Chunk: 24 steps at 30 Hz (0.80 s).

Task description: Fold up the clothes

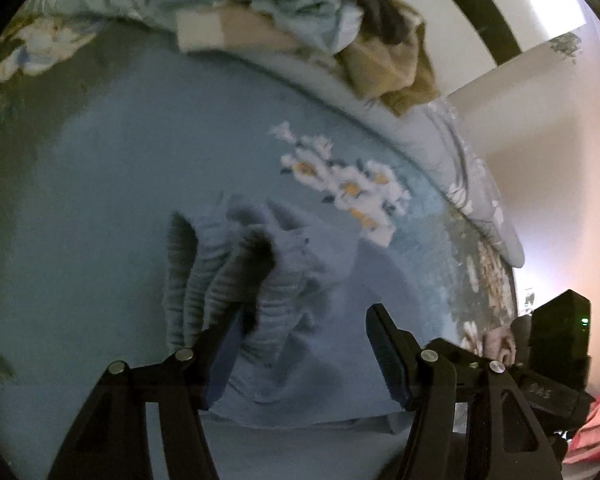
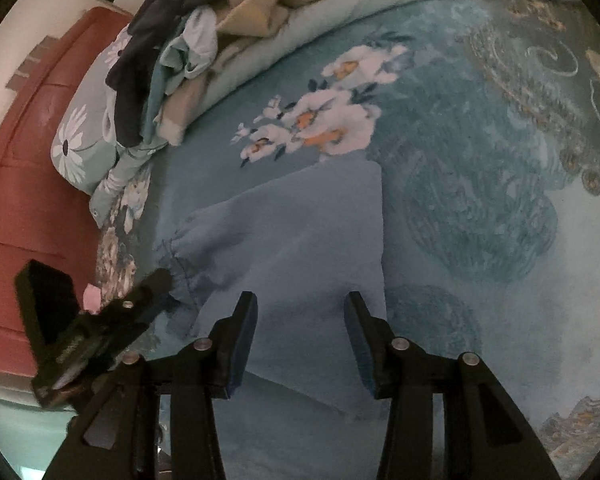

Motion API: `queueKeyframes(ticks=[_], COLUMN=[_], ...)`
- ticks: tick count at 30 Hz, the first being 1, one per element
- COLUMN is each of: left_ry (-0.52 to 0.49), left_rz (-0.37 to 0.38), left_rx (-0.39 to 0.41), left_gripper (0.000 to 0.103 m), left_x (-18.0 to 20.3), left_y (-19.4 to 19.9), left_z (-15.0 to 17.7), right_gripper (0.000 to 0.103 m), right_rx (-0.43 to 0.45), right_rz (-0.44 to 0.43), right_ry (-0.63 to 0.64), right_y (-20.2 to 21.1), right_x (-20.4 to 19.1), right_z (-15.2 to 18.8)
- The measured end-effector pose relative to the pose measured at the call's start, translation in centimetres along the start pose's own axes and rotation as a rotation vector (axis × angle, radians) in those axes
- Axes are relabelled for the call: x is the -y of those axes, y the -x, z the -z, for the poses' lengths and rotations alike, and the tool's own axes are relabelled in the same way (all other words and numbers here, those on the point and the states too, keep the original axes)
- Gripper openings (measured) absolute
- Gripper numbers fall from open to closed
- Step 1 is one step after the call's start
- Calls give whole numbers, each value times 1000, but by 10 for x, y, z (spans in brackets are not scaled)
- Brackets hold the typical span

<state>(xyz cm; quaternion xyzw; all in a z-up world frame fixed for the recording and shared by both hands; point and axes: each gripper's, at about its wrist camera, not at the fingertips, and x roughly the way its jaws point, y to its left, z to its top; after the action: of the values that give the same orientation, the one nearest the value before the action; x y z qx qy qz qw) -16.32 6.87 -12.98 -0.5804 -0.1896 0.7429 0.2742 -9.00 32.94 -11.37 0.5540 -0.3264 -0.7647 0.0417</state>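
A blue-grey garment (image 1: 268, 320) lies on a blue floral blanket (image 1: 100, 160), its gathered elastic waistband bunched up toward the far end. My left gripper (image 1: 306, 312) is open, low over the waistband, its jaws either side of the cloth. In the right wrist view the same garment (image 2: 300, 232) lies flat with a folded edge. My right gripper (image 2: 302, 300) is open and empty just above its near part. The left gripper (image 2: 140, 300) shows at the garment's left edge.
A heap of unfolded clothes (image 1: 300, 20) in blue, beige, brown and black sits on a rolled quilt at the far end; it also shows in the right wrist view (image 2: 188, 48). A daisy-print pillow (image 2: 80, 140) and a red headboard (image 2: 28, 160) lie left.
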Motion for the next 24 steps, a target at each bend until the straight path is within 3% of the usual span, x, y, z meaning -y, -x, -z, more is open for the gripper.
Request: queueKeyframes(ticks=[3, 4, 5, 7, 10, 13, 17, 21, 24], left_ry=[7, 7, 6, 2, -51, -75, -11, 20, 72], left_rz=[37, 39, 41, 44, -3, -17, -17, -142, -116], left_rx=[1, 3, 5, 10, 11, 52, 115, 30, 5], left_gripper=[64, 59, 53, 25, 10, 7, 7, 8, 11], left_x=[0, 0, 0, 0, 9, 16, -2, -30, -45], left_y=[1, 2, 3, 4, 3, 13, 34, 15, 8], left_z=[0, 0, -1, -1, 2, 2, -10, -13, -11], right_gripper=[47, 47, 47, 47, 47, 47, 47, 47, 47], right_rx=[3, 4, 5, 6, 7, 8, 24, 22, 6], right_rz=[-25, -33, -39, -46, -56, -66, -71, -63, -46], right_ry=[-17, -23, -28, -34, -44, -52, -52, -50, -43], right_y=[1, 1, 2, 1, 1, 1, 6, 6, 2], right_x=[5, 7, 8, 9, 11, 13, 15, 15, 13], right_z=[0, -1, -1, -1, -1, -1, 0, 0, 1])
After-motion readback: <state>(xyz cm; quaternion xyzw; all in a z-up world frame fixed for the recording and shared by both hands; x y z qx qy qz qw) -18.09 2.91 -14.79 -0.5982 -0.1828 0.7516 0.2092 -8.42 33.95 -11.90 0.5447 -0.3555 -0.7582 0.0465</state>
